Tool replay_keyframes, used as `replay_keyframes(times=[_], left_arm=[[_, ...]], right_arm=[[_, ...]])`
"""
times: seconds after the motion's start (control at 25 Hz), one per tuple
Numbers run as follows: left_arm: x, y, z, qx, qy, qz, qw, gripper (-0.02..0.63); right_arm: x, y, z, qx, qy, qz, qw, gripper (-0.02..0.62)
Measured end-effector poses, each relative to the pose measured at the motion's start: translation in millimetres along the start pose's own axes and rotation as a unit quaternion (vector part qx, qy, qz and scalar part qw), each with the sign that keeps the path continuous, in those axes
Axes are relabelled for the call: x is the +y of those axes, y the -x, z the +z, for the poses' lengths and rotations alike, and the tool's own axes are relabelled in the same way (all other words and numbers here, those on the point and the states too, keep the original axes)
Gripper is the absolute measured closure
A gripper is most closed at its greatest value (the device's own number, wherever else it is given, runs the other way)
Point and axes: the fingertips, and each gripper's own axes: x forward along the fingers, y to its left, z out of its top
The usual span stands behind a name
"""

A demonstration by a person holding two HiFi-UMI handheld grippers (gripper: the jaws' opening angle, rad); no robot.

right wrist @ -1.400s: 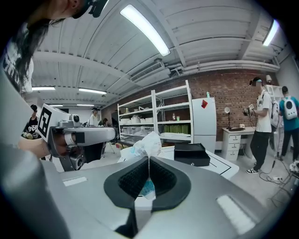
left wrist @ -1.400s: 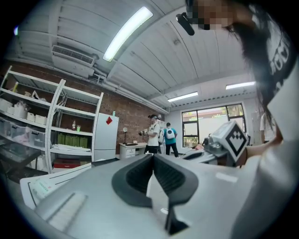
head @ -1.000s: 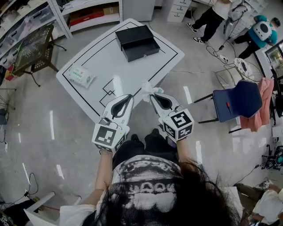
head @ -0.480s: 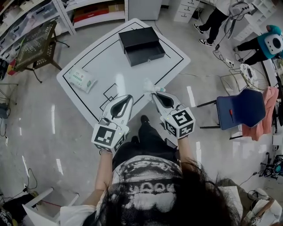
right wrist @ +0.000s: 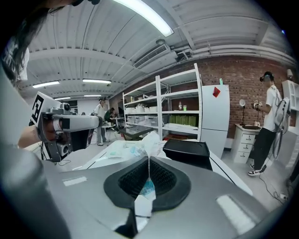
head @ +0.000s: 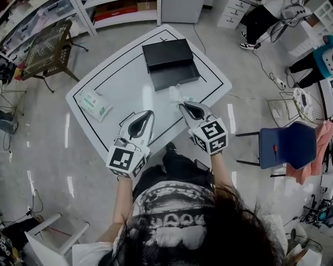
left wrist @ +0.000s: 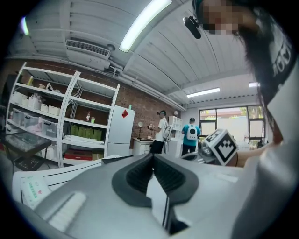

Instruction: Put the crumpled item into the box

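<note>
My right gripper (head: pixel 181 104) is shut on a crumpled white wrapper (head: pixel 175 94) with a bit of blue print, held above the white table (head: pixel 125 78) just short of the box. In the right gripper view the wrapper (right wrist: pixel 148 141) sticks up from between the closed jaws of the right gripper (right wrist: pixel 149 161). The black box (head: pixel 170 62) lies open at the table's far side, seen ahead as the black box (right wrist: pixel 188 152). My left gripper (head: pixel 148 114) hovers over the table's near edge, shut with nothing in it; the left gripper (left wrist: pixel 153 157) shows closed jaws.
A green-and-white wipes pack (head: pixel 94 103) lies at the table's left corner. A blue chair (head: pixel 284 146) stands to the right, a mesh cart (head: pixel 42 48) to the far left. Shelves (head: pixel 122 10) line the back. People stand at the upper right.
My right gripper has carried the wrapper forward toward the black box. The whole view has shifted forward with the person; the left gripper kept its place near the table's edge.
</note>
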Motion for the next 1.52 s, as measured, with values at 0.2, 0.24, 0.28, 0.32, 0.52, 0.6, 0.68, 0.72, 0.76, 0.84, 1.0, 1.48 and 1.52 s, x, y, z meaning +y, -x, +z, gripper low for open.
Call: replay_keyframes(times=[0.2,0.24,0.28,0.32,0.52,0.6,0.68,0.72,0.76,0.84,1.0,1.48,1.52], left_arm=[[17,-34,2,0.01,-0.004,0.02,0.9997,0.606],[20,-39,2,0.011,-0.005,0.025,0.9996,0.606],[23,-43,3,0.012,-0.006,0.029,0.9995,0.606],[26,-47,3,0.013,-0.006,0.033,0.9994,0.606],[41,-63,5,0.018,-0.009,0.047,0.9987,0.606],[46,-67,6,0.02,-0.01,0.053,0.9983,0.606],[50,-70,6,0.022,-0.009,0.059,0.998,0.606],[52,-71,5,0.022,-0.009,0.062,0.9978,0.606],[54,-73,5,0.022,-0.008,0.065,0.9976,0.606],[58,-74,4,0.022,-0.008,0.069,0.9973,0.606],[63,-77,2,0.023,-0.008,0.079,0.9966,0.606],[64,-81,0,0.033,-0.006,0.091,0.9952,0.606],[64,-80,-1,0.034,-0.006,0.092,0.9951,0.606]], right_arm=[[-42,-36,2,0.016,0.019,0.021,0.999,0.588],[-48,-43,1,0.02,0.024,0.026,0.999,0.588],[-55,-51,0,0.025,0.029,0.031,0.999,0.588],[-61,-58,-2,0.03,0.034,0.035,0.998,0.588],[-90,-99,-12,0.066,0.072,0.054,0.994,0.588],[-100,-117,-17,0.084,0.091,0.062,0.99,0.588],[-109,-134,-22,0.102,0.112,0.069,0.986,0.588],[-114,-142,-25,0.111,0.123,0.073,0.983,0.588],[-118,-150,-29,0.12,0.134,0.076,0.981,0.588],[-126,-164,-36,0.137,0.157,0.081,0.975,0.588],[-144,-189,-54,0.183,0.193,0.095,0.959,0.588],[-177,-226,-90,0.282,0.28,0.116,0.91,0.586],[-176,-228,-91,0.284,0.285,0.118,0.908,0.583]])
